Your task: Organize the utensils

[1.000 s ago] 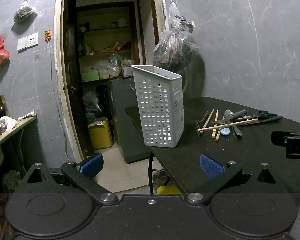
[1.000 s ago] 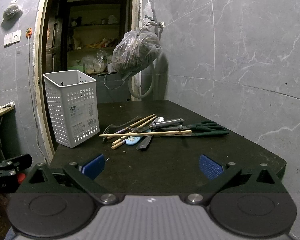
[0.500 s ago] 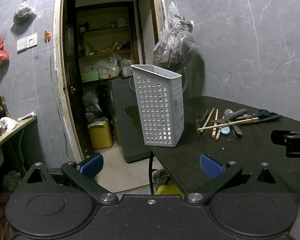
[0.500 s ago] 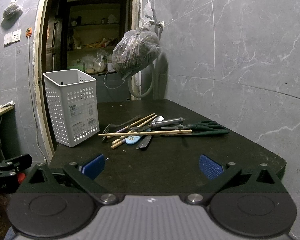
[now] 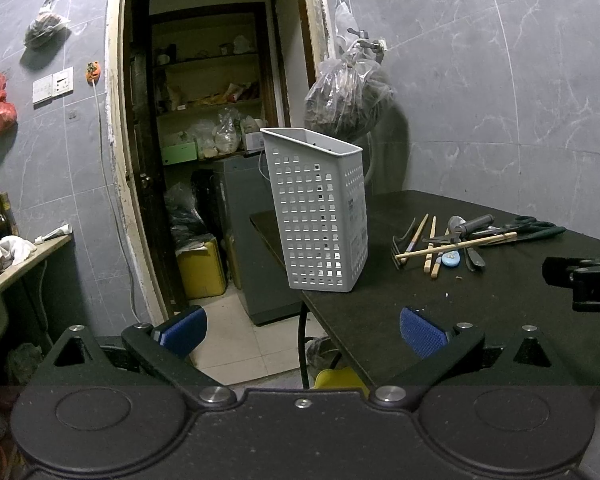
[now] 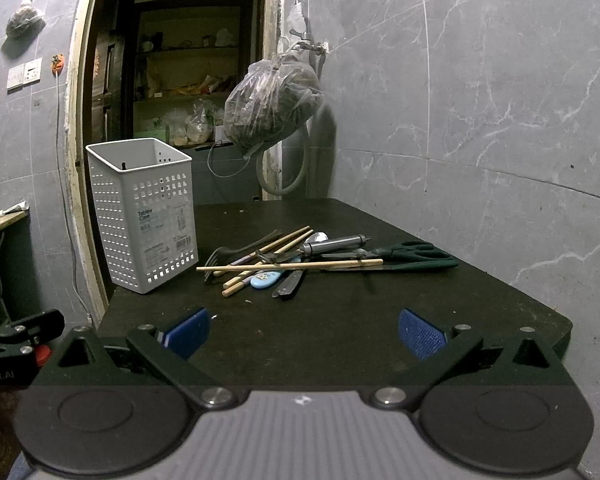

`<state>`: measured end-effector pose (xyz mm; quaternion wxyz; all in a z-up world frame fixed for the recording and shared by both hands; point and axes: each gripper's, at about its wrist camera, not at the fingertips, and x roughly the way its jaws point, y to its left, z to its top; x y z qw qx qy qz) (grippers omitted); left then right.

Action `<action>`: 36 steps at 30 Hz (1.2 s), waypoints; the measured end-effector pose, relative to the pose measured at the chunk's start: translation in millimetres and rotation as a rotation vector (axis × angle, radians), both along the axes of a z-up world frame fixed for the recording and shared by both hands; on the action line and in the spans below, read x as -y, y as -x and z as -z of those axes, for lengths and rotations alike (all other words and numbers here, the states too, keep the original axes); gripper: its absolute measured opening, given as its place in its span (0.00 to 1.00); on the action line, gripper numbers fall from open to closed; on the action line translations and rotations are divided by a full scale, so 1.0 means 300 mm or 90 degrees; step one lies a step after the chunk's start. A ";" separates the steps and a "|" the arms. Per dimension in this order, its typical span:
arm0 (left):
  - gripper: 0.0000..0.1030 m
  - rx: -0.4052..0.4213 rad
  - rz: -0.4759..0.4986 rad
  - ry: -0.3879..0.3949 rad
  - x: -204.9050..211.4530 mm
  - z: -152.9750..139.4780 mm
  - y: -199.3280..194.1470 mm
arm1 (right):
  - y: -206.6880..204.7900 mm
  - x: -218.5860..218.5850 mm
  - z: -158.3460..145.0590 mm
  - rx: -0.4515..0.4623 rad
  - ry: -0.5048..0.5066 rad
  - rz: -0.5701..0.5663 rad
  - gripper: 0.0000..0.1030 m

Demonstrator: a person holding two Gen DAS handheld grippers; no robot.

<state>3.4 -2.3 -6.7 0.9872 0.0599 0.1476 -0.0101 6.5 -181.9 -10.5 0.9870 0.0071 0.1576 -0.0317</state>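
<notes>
Only the right wrist view shows the basket label – both jaws gape wide, holding nothing

**Dark worktop with basket and utensil heap**

The black worktop carries an upright white perforated basket at its left corner. Just beside it lies a heap: fork, chopsticks, spoon, green-handled scissors.
</notes>
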 end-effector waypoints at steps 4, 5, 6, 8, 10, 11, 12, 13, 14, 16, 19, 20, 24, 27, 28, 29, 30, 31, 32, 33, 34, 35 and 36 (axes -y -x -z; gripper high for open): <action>1.00 0.000 -0.001 -0.001 0.000 0.001 0.001 | 0.000 0.000 -0.001 -0.001 -0.001 -0.001 1.00; 1.00 0.000 0.000 -0.001 0.001 0.000 0.000 | 0.000 -0.001 -0.001 -0.001 0.000 0.000 1.00; 1.00 0.000 0.000 -0.001 0.001 0.000 0.000 | 0.000 -0.001 -0.001 -0.001 0.000 0.000 1.00; 1.00 0.000 0.000 -0.001 0.002 0.000 -0.001 | 0.000 -0.001 -0.001 -0.001 -0.001 0.000 1.00; 1.00 0.000 -0.001 -0.001 0.001 0.001 0.000 | 0.000 -0.001 0.000 -0.001 0.000 0.000 1.00; 1.00 0.000 0.000 -0.001 0.002 0.000 -0.001 | 0.000 -0.001 -0.001 -0.001 0.000 0.000 1.00; 1.00 -0.001 0.000 -0.001 0.003 0.000 -0.001 | 0.000 -0.001 -0.001 -0.001 0.000 -0.001 1.00; 1.00 -0.001 0.000 -0.002 0.002 0.000 -0.001 | -0.001 0.001 0.000 -0.001 -0.001 -0.001 1.00; 1.00 -0.001 -0.001 -0.002 0.002 0.000 -0.001 | 0.000 -0.001 -0.002 -0.001 0.000 0.000 1.00; 1.00 0.000 -0.001 -0.002 0.002 0.001 -0.001 | 0.001 0.001 -0.001 -0.002 0.000 0.001 1.00; 1.00 -0.002 0.000 -0.003 -0.002 0.008 0.000 | -0.001 -0.004 0.007 -0.004 0.000 0.001 1.00; 1.00 -0.003 0.001 -0.004 -0.003 0.011 -0.003 | -0.002 -0.004 0.007 -0.004 0.000 0.001 1.00; 1.00 -0.004 0.003 -0.005 -0.005 0.016 -0.005 | -0.002 -0.005 0.009 -0.003 -0.001 0.000 1.00; 1.00 -0.005 0.002 -0.005 -0.006 0.019 -0.006 | -0.003 -0.005 0.010 -0.004 -0.001 0.001 1.00; 1.00 -0.006 0.002 -0.005 -0.009 0.022 -0.006 | -0.003 -0.005 0.010 -0.004 -0.001 0.000 1.00; 1.00 -0.007 0.002 -0.005 -0.007 0.023 -0.009 | -0.004 -0.005 0.011 -0.005 -0.001 0.000 1.00; 1.00 -0.009 0.002 -0.005 -0.009 0.026 -0.013 | -0.005 -0.005 0.013 -0.005 -0.002 0.000 1.00; 1.00 -0.011 0.001 -0.004 -0.010 0.028 -0.018 | -0.006 -0.005 0.014 -0.005 -0.002 0.000 1.00; 1.00 -0.014 0.001 -0.002 -0.011 0.028 -0.020 | -0.006 -0.005 0.013 -0.005 -0.003 0.000 1.00; 1.00 -0.018 0.001 0.000 -0.009 0.027 -0.030 | -0.009 -0.005 0.015 -0.005 -0.005 -0.001 1.00; 1.00 -0.020 0.001 0.003 -0.011 0.029 -0.036 | -0.012 -0.005 0.018 -0.005 -0.008 -0.003 1.00; 1.00 -0.022 0.000 0.006 -0.012 0.030 -0.042 | -0.015 -0.004 0.020 -0.006 -0.010 -0.005 1.00; 1.00 -0.023 -0.001 0.007 -0.012 0.031 -0.047 | -0.021 -0.004 0.025 -0.006 -0.014 -0.008 1.00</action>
